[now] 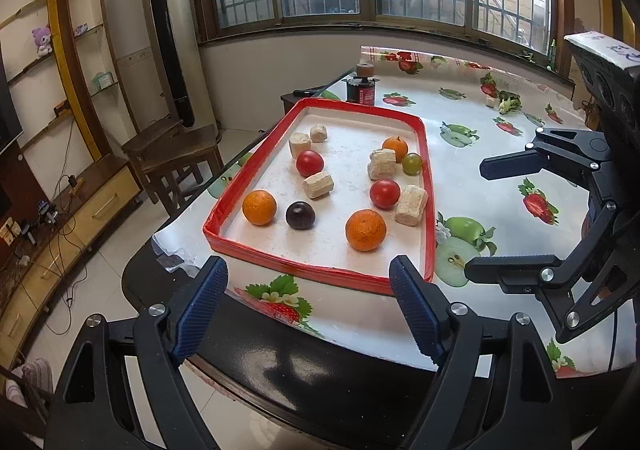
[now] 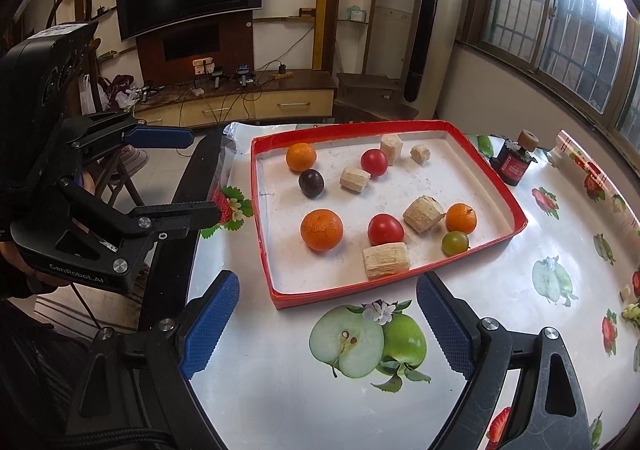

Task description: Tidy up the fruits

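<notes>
While both grippers are hanging back off the near edge, this is how it's all sitting, biggest to smallest:

Table (image 2: 500,330): wearing a fruit-print cloth, and the tray is resting on its left part.

Tray (image 1: 428,170): red-rimmed and shallow, holding every loose piece, all lying mixed and not grouped by kind.

Left gripper (image 1: 308,306): hovering just short of the tray's near rim, jaws standing wide apart, carrying nothing.

Right gripper (image 2: 328,326): hanging over the printed apple on the cloth, jaws also gaping wide, nothing between them.

Oranges: three, sitting well apart – near-left corner (image 1: 259,207), near middle (image 1: 365,230), far right (image 1: 395,148).

Pale cut chunks (image 1: 411,204): five of them, scattered between the round fruit, one touching the far orange's side.

Tomatoes: two red ones, one mid-tray (image 1: 309,163), one right of centre (image 1: 385,193) sitting just beside a chunk.

Dark plum (image 1: 300,215): lying between the near-left orange and the middle one.

Green grape-like fruit (image 1: 412,163): sitting by the right rim, close to the far orange.

Doing it well (my guess): I can't tell what sorting is wanted. Whatever's getting grabbed, I'd be coming down from above, straddling the widest part and squeezing gently, since round fruit is going to roll and the tomatoes are looking soft. Crowded right side is going to need a narrower approach.
</notes>
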A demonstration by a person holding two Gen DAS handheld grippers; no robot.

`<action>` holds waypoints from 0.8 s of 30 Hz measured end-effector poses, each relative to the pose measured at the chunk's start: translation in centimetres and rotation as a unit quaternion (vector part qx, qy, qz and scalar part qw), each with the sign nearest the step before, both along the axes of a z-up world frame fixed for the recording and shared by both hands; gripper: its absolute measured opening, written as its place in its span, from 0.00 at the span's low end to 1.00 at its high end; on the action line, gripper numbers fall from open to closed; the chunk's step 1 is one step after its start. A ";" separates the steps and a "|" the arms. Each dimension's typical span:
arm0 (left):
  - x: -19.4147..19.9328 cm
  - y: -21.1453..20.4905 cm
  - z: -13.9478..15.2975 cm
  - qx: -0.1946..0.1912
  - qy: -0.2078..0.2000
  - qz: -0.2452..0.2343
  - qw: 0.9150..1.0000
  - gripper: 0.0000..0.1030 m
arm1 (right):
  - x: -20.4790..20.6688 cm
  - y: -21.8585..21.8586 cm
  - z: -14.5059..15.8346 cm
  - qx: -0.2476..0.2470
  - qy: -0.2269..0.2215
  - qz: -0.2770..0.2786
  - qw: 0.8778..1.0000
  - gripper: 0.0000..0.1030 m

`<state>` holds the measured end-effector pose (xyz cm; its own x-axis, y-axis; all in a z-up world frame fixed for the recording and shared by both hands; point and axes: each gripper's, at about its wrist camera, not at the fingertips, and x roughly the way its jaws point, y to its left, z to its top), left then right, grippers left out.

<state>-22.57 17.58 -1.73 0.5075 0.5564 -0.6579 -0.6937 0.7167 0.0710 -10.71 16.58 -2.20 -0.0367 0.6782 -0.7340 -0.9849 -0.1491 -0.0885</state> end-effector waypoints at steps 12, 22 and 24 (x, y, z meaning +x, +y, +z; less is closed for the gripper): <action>-0.2 -0.3 0.2 0.025 -0.005 0.005 1.000 0.81 | -0.2 0.0 0.0 0.002 0.003 0.001 1.000 0.89; -0.2 -0.2 0.1 0.027 -0.001 0.008 1.000 0.81 | -0.4 0.1 -0.1 0.002 0.002 0.004 1.000 0.89; -0.2 -0.2 0.1 0.027 -0.002 0.007 1.000 0.81 | -0.4 0.2 -0.1 0.002 0.001 0.004 1.000 0.89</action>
<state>-22.76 17.41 -1.58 0.5019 0.5979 -0.6250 -0.7045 0.7018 0.1057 -11.07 16.75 -2.26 -0.0434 0.6807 -0.7313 -0.9838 -0.1566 -0.0875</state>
